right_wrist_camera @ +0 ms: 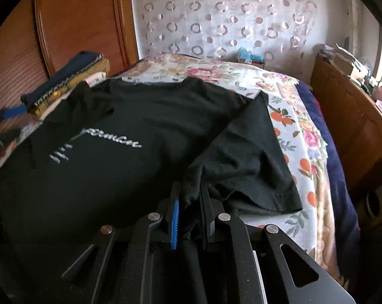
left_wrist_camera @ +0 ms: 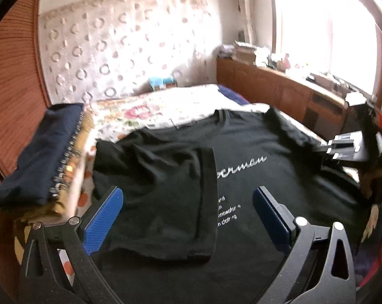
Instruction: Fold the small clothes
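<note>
A black short-sleeved cotton T-shirt (left_wrist_camera: 254, 139) with white script lettering lies spread chest-up on a floral bedspread (right_wrist_camera: 292, 116) printed with roses and oranges. Its left sleeve (left_wrist_camera: 165, 202) is folded inward over the chest and covers the start of the lettering.

The left gripper (left_wrist_camera: 188, 217) hovers above that folded sleeve with its 2 blue-padded fingers (left_wrist_camera: 104, 217) spread wide apart and nothing between them.

The right gripper (right_wrist_camera: 191, 217) has its jaws pressed together on a bunch of black fabric at the base of the right sleeve (right_wrist_camera: 251, 162), which fans out onto the bedspread beside it. In the left wrist view this gripper shows at the right edge (left_wrist_camera: 342, 147) at the shirt's far side.

A stack of folded clothes (left_wrist_camera: 39, 162), with a navy piece on top and mustard and pale pieces under it, sits on the bed just beside the shirt's left shoulder, against a ribbed reddish wooden panel (left_wrist_camera: 11, 81). A white curtain (right_wrist_camera: 228, 17) with ring patterns hangs behind the bed, and a small blue box (right_wrist_camera: 249, 57) stands at its foot. A wooden sideboard (left_wrist_camera: 279, 88) cluttered with papers runs along the far side under a bright window (left_wrist_camera: 325, 25). A dark blue blanket (right_wrist_camera: 330, 157) shows between bedspread and sideboard.
</note>
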The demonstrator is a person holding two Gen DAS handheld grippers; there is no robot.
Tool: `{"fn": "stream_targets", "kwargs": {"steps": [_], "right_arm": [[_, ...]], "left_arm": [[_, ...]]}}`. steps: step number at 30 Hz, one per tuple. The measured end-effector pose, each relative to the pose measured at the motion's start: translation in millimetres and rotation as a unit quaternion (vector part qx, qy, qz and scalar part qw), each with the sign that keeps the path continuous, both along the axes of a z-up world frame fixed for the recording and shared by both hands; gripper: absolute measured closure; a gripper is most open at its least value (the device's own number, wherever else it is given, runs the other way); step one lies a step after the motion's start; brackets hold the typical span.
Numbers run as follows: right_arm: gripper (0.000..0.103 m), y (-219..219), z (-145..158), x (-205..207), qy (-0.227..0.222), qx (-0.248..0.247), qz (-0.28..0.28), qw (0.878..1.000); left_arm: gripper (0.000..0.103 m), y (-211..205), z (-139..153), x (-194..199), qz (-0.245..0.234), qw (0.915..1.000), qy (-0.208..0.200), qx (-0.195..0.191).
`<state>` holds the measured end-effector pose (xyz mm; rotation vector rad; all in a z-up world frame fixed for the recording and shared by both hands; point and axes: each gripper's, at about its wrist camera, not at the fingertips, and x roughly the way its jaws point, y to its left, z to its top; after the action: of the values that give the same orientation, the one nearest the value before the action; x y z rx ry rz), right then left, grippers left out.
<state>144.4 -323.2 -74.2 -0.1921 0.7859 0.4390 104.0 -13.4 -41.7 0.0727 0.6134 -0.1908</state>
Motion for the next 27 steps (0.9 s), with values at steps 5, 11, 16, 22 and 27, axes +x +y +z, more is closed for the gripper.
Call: {"fn": "stream_targets", "kwargs": {"steps": [5,11,16,22,27], "right_arm": [[0.081,8,-2,1,-0.001,-0.007,-0.006,1.0],[0.059,6,20,-9,-0.027,0.015,-0.002,1.0],[0.057,-9,37,-18,-0.062,0.009,-0.011,0.998],[0.058,-43,22,15,-0.042,-0.01,-0.078,0.996],[0.058,-63,-7,45,0.02,0.008,-0.117,0.993]], "left_arm": [[0.0,-2,7,-11,-0.001,0.9999,-0.01,-0.002],[0.0,-6,9,-18,-0.004,1.0,-0.004,-0.003],[0.0,-6,9,-25,-0.005,0.9999,-0.008,-0.013],[0.0,-8,5,-30,-0.006,0.9998,-0.003,-0.019],[0.0,-11,1,-33,-0.008,0.9998,0.002,-0.018]]}}
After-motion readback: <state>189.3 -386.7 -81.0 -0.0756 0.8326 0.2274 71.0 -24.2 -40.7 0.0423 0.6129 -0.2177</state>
